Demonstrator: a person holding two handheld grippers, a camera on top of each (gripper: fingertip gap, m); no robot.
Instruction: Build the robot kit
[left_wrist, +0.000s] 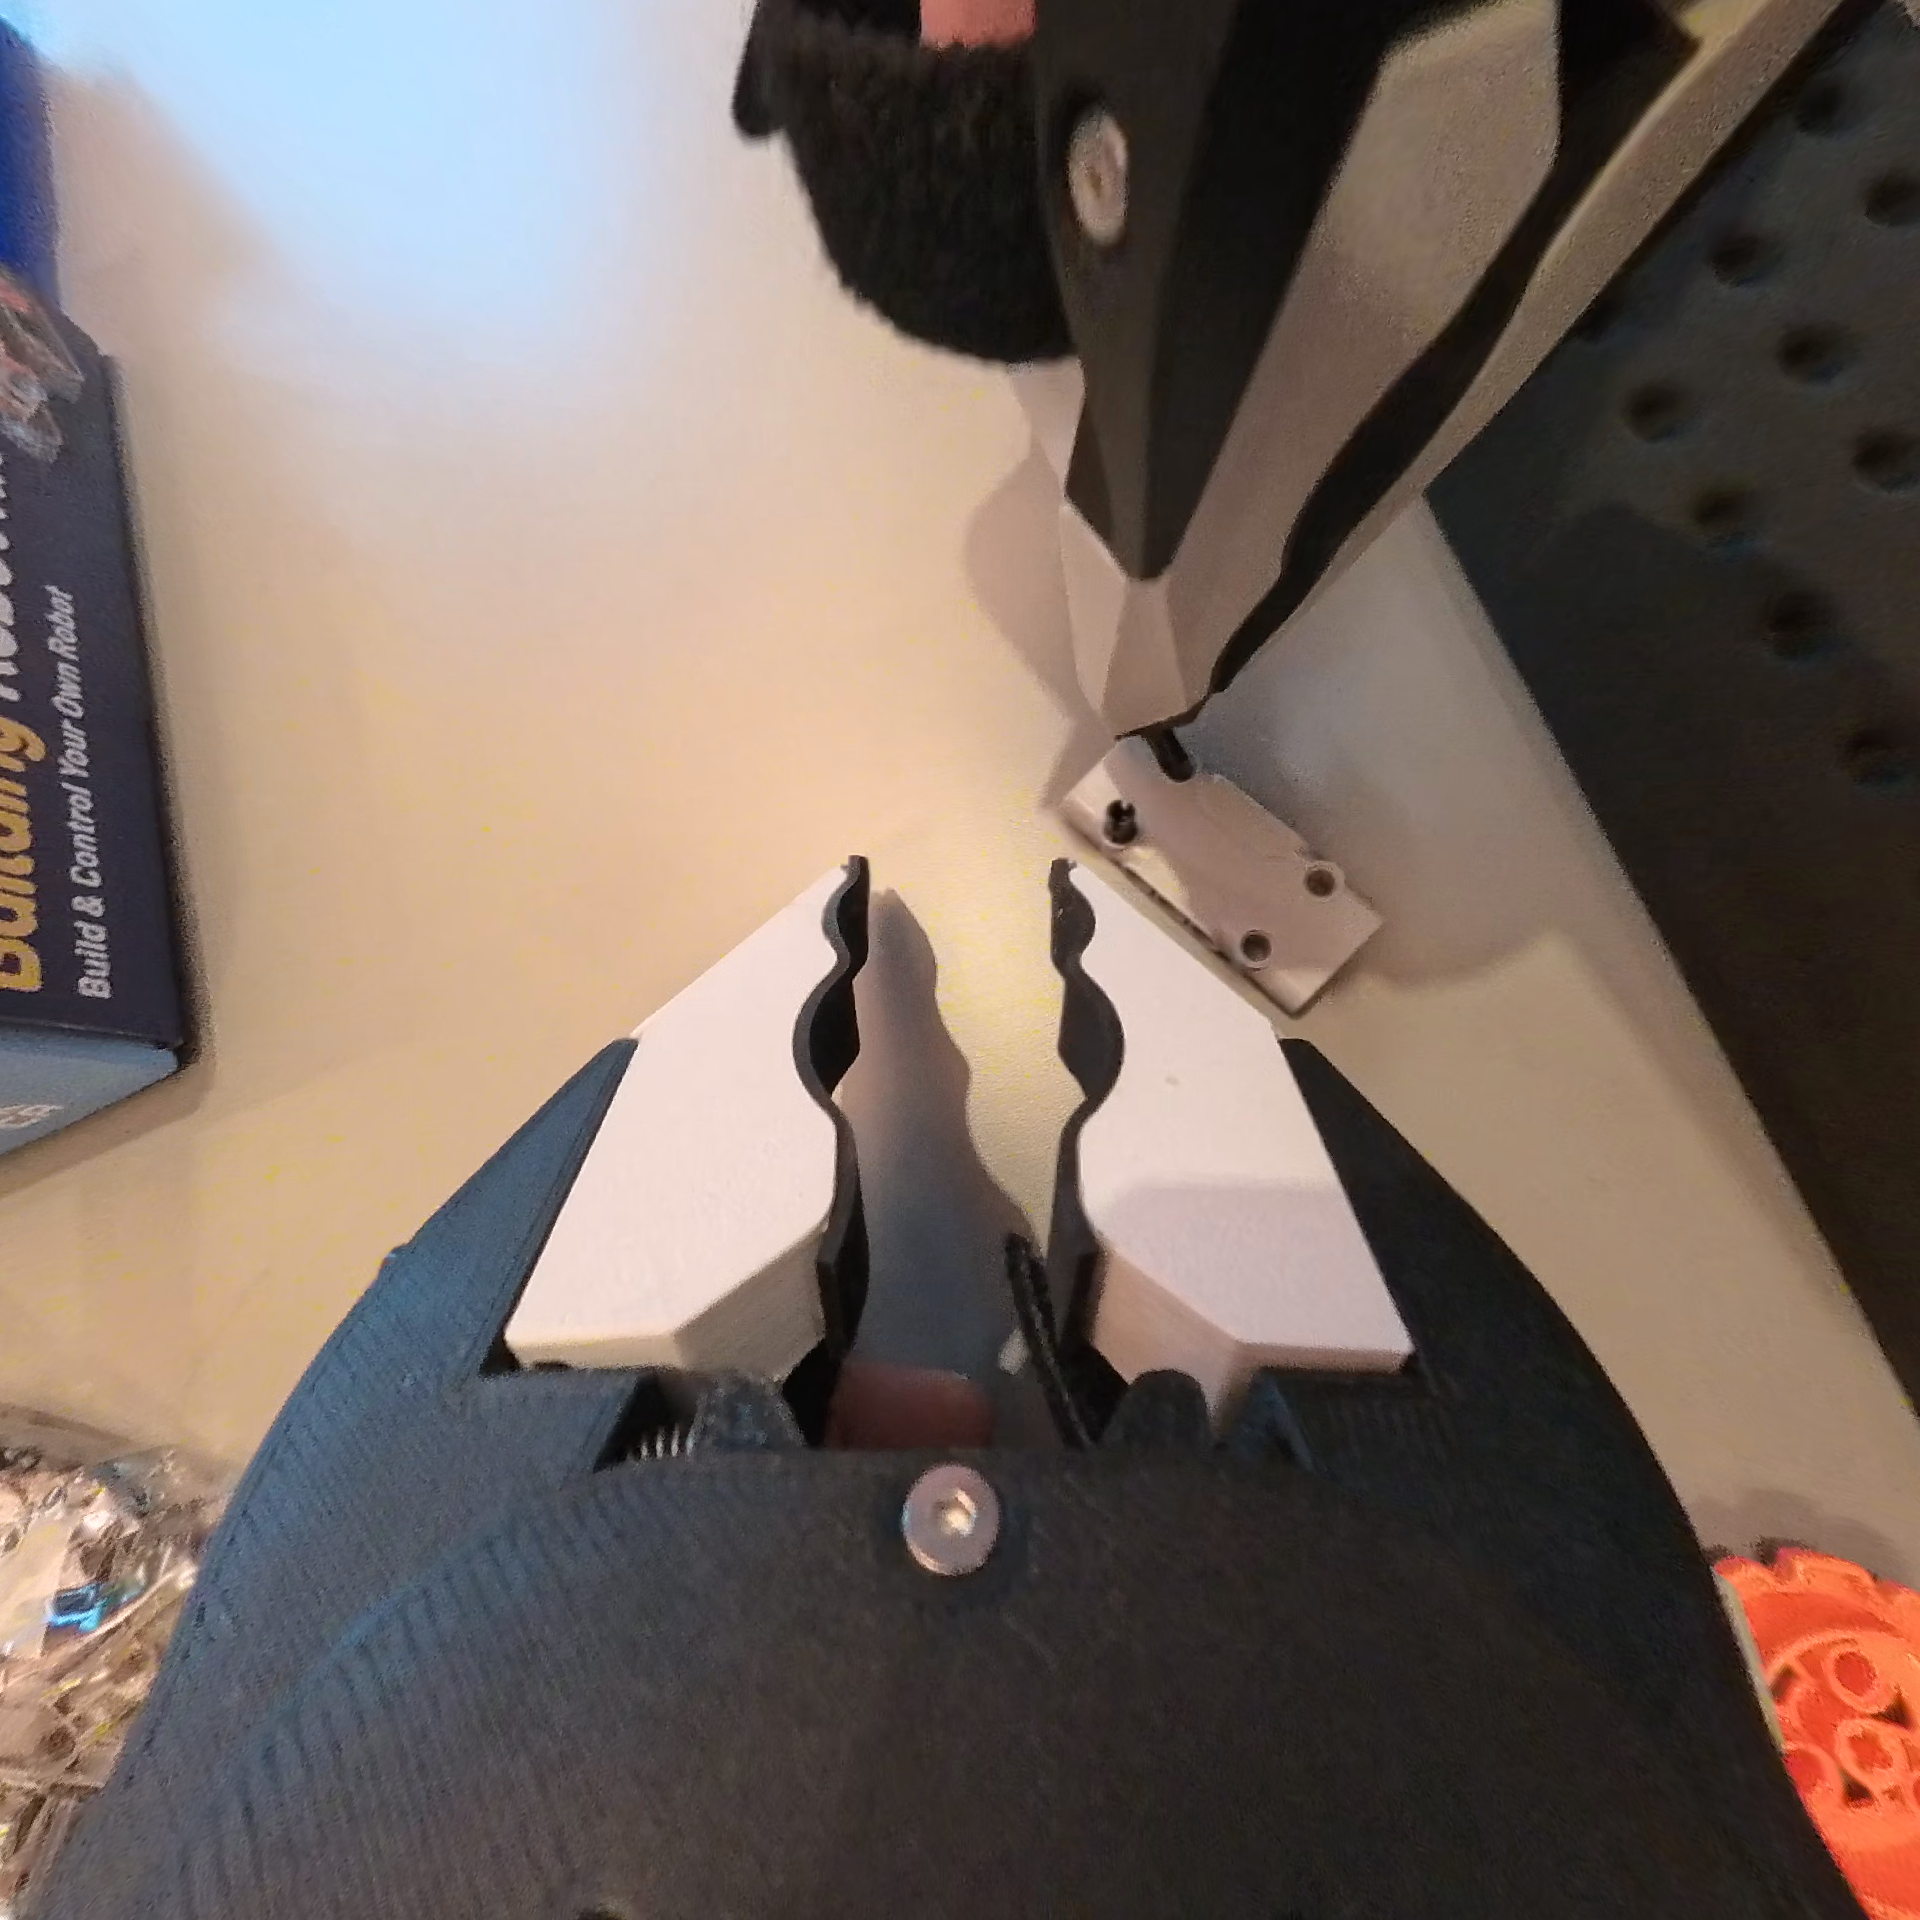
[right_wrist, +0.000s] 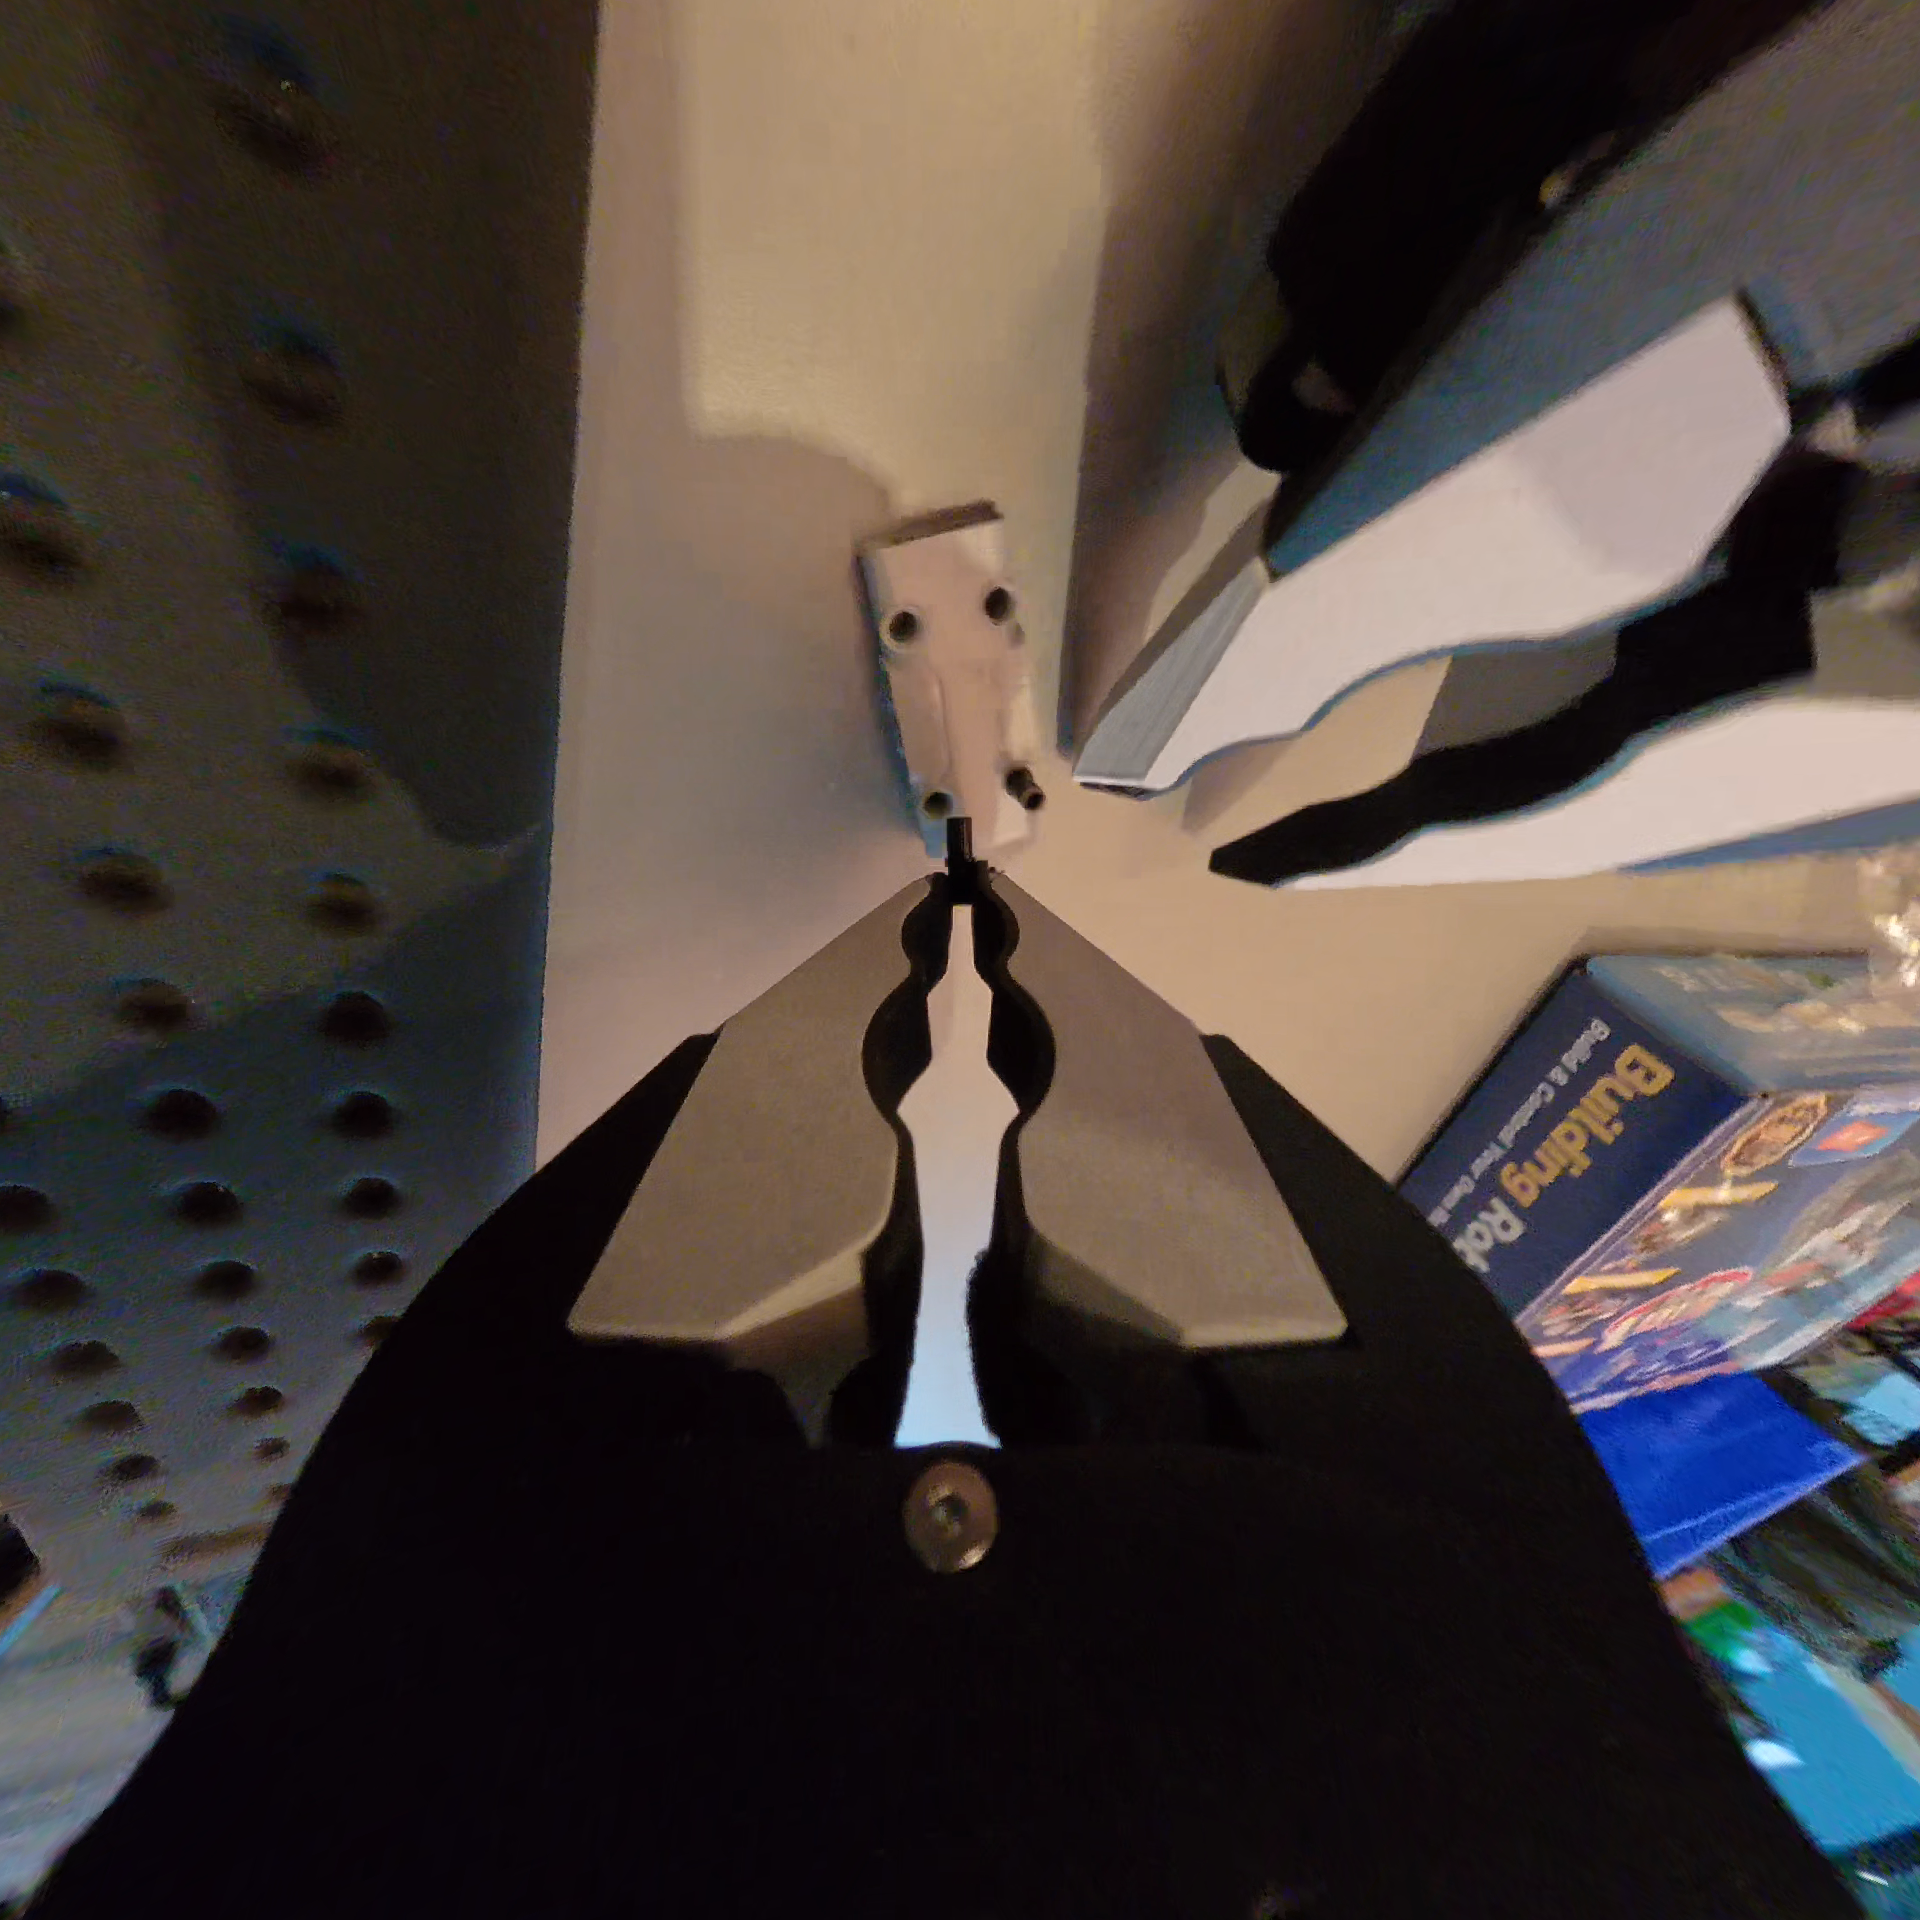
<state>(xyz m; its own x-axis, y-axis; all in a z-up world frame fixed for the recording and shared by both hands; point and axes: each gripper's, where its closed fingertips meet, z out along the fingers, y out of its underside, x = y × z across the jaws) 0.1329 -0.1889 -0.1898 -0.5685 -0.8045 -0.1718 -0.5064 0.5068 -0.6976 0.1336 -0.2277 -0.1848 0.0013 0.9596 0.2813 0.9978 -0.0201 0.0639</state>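
right gripper (right_wrist: 958, 881) pinches a small black screw (right_wrist: 959, 844) at its fingertips, the screw's end just at a corner hole of a small metal block (right_wrist: 951, 665) lying on the pale bench (right_wrist: 790, 312). left gripper (left_wrist: 956, 868) hovers half open and empty near the block's end. a black perforated panel (right_wrist: 260, 623) stands beside the block; blue boxes (right_wrist: 1621, 1195) lie well apart.

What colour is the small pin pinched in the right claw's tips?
Black: the small cylindrical pin, held by the right claw against the light metal block. Right wrist view shows it best.
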